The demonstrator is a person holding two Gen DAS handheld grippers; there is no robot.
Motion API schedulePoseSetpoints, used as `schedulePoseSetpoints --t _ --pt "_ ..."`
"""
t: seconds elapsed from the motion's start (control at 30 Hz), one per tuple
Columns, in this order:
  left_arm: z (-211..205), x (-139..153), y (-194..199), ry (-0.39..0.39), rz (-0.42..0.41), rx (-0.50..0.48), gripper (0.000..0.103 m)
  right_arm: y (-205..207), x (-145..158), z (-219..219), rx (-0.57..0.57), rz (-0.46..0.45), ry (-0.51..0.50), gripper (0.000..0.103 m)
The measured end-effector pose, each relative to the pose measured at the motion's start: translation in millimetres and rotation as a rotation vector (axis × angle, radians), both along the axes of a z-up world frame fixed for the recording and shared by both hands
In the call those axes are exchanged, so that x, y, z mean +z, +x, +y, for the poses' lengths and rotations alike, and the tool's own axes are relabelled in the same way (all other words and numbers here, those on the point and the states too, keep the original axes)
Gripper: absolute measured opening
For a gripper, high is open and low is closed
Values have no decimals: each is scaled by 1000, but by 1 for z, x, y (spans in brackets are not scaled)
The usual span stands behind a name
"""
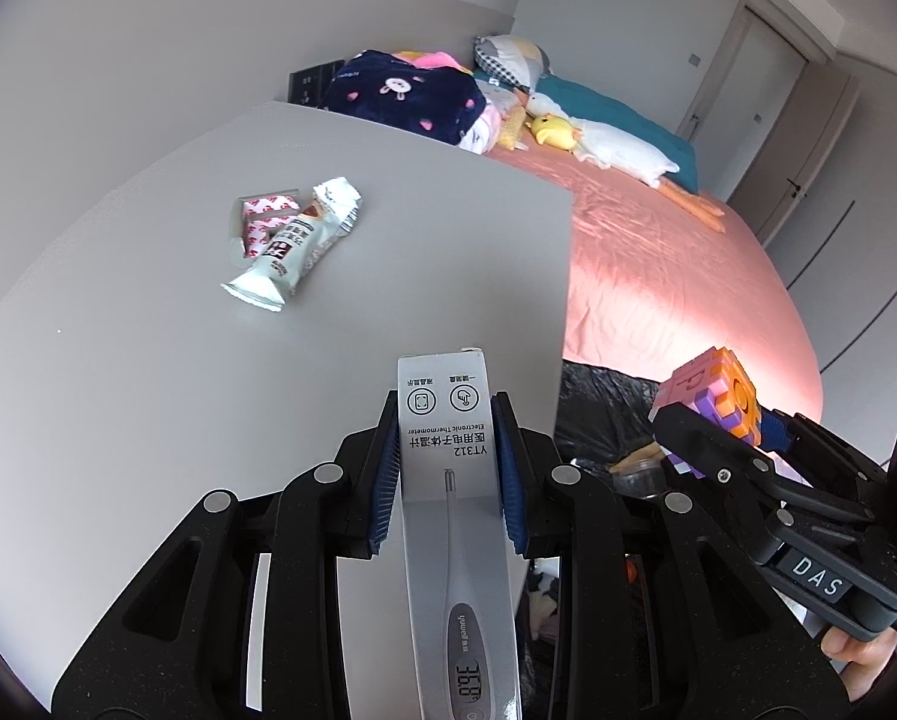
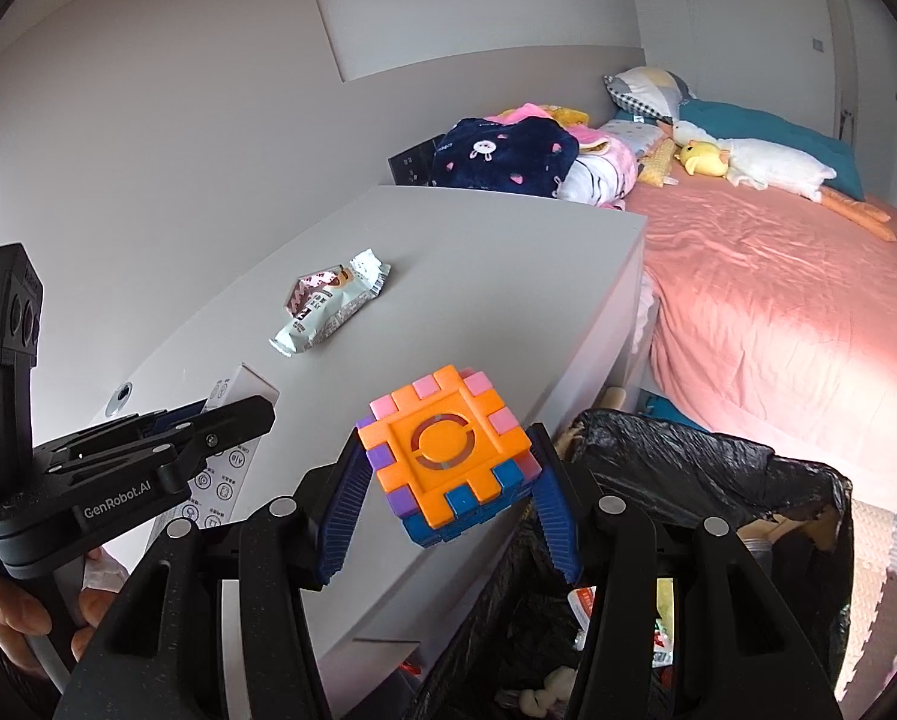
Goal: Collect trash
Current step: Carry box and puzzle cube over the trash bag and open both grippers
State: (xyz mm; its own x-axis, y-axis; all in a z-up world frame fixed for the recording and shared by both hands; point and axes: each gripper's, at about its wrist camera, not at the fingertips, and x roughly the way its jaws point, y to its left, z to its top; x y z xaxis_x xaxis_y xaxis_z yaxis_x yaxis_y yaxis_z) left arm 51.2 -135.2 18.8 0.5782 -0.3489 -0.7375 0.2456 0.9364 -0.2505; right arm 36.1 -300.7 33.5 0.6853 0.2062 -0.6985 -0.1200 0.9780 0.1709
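My left gripper (image 1: 448, 450) is shut on a long grey thermometer box (image 1: 448, 420), held above the grey cabinet top (image 1: 148, 390) near its right edge. My right gripper (image 2: 445, 480) is shut on an orange, pink, purple and blue puzzle cube (image 2: 448, 450), just left of the black-lined trash bin (image 2: 688, 480). The left wrist view shows that cube (image 1: 712, 396) at the right, over the bin's black bag (image 1: 604, 414). Farther back on the cabinet lie a white snack wrapper (image 1: 295, 246) and a small pink-patterned box (image 1: 262, 222); the wrapper (image 2: 328, 315) also shows in the right wrist view.
A bed with a pink cover (image 2: 778, 312) runs along the cabinet's right side, with folded clothes (image 2: 508, 162), pillows and a plush goose (image 2: 766, 168) at its head. The bin holds several pieces of rubbish. A hand (image 2: 4, 618) grips the left tool's handle.
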Motion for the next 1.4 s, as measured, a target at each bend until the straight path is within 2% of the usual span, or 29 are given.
schedulePoseSetpoints --t 0.33,0.83,0.93,0.97,1.13,1.17,1.23,1.3,1.33,1.37,1.4 --pt "-22 2 -14 -2 -13 -48 29 -28 3 -22 -38 -19 -4 54" --pt "-70 1 -25 17 -10 -148 30 -47 -1 -74 -129 -16 28 54" --pt "-81 2 -26 22 -20 -170 27 -50 -1 -86 -159 -19 33 54" --pt "-86 1 -25 25 -20 -183 19 -52 -1 -90 -171 -20 34 54" --pt "-108 -4 -25 33 -6 -237 18 -59 0 -113 -230 -21 42 54" --pt "-110 -4 -25 28 -2 -246 18 -60 -1 -117 -239 -14 42 55" --pt "-115 -7 -26 26 16 -258 18 -63 -2 -124 -275 -11 24 71" --pt "-117 -9 -27 38 20 -265 26 -64 -3 -129 -297 -11 15 74" --pt "-117 -10 -27 39 19 -260 48 -65 -3 -132 -308 -11 15 77" --pt "-116 -10 -28 33 13 -254 60 -66 -4 -134 -315 -10 15 78" --pt "-115 -10 -29 25 7 -253 60 -66 -4 -136 -317 -10 17 78"
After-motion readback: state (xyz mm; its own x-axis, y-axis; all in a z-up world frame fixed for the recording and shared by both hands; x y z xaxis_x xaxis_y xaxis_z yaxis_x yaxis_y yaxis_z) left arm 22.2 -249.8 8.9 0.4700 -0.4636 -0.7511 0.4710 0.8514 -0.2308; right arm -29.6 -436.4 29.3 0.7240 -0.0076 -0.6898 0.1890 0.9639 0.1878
